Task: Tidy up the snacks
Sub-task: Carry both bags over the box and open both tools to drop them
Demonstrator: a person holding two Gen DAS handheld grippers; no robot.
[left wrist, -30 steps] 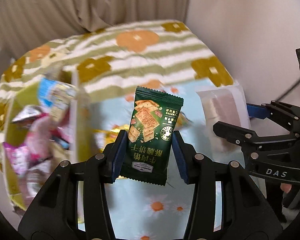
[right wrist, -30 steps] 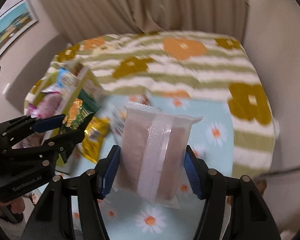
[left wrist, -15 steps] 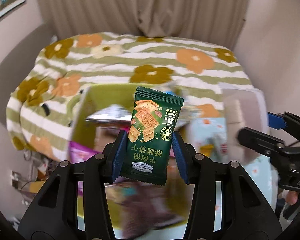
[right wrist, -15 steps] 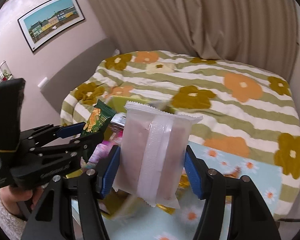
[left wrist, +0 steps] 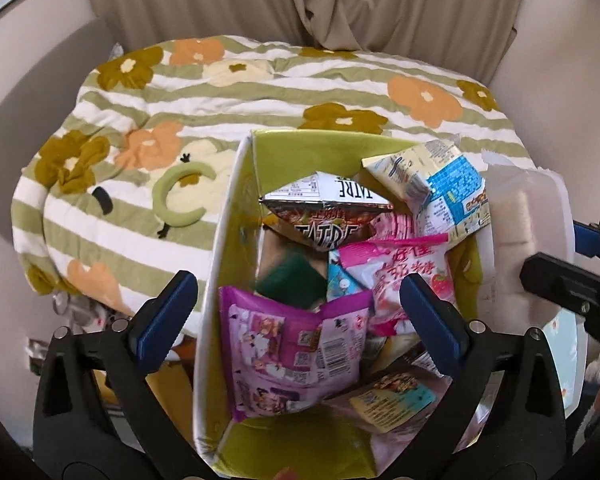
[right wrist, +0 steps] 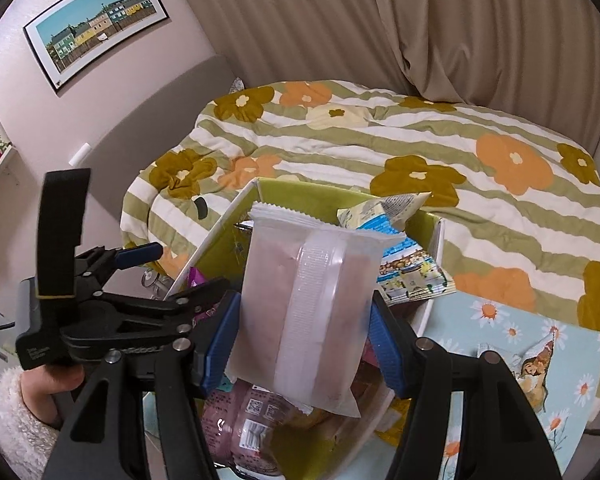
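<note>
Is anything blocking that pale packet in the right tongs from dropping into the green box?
Nothing visible does. The pale packet, clamped in the right tongs, hangs over the open green box, which is already heaped with snack bags.

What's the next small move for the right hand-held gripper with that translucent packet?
Probably lower it a little and open over the box. The right hand-held gripper is shut on the translucent packet, held above the green-lined box of snacks. The left hand-held gripper is open and empty over the same box, a blurred dark green packet below it, so shift it aside first.
</note>
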